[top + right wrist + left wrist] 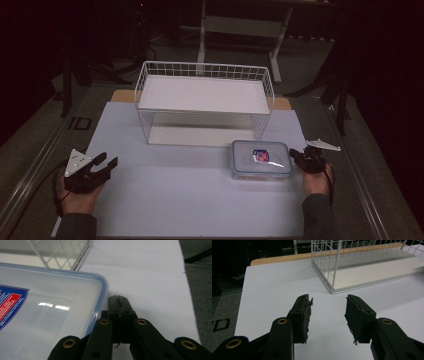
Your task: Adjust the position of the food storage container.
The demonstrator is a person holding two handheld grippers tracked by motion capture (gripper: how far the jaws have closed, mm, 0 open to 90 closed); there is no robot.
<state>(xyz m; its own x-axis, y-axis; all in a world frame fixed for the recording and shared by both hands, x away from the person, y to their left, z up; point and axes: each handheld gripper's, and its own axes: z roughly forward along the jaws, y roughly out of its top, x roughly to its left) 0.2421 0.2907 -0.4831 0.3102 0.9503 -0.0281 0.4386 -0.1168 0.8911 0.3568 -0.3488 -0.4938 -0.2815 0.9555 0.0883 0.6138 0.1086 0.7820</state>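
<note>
The box [261,159], a clear lidded container with a blue rim and a red-and-blue label, lies flat on the white sheet [175,190] at the lower right of centre in the high view, just in front of the rack's [205,95] right legs. We see its long side running left to right across the frame, so its short right end faces the right gripper [299,156], which sits hard against that end at the frame's right edge. In the right gripper view the jaws are pressed together with nothing between them, their tips beside the box's [50,305] rounded corner; whether they actually touch the wall we cannot quite tell from this angle, though they look to be in contact or a hair off. The left gripper [106,163] rests far over at the lower left of the high view, well apart from the box, and in its own view the jaws [328,315] stand parted over bare sheet, holding nothing. We judge the right hand the one placed to act: the box lies to its left in the high view, and a push along the long axis would slide it toward frame centre.
</note>
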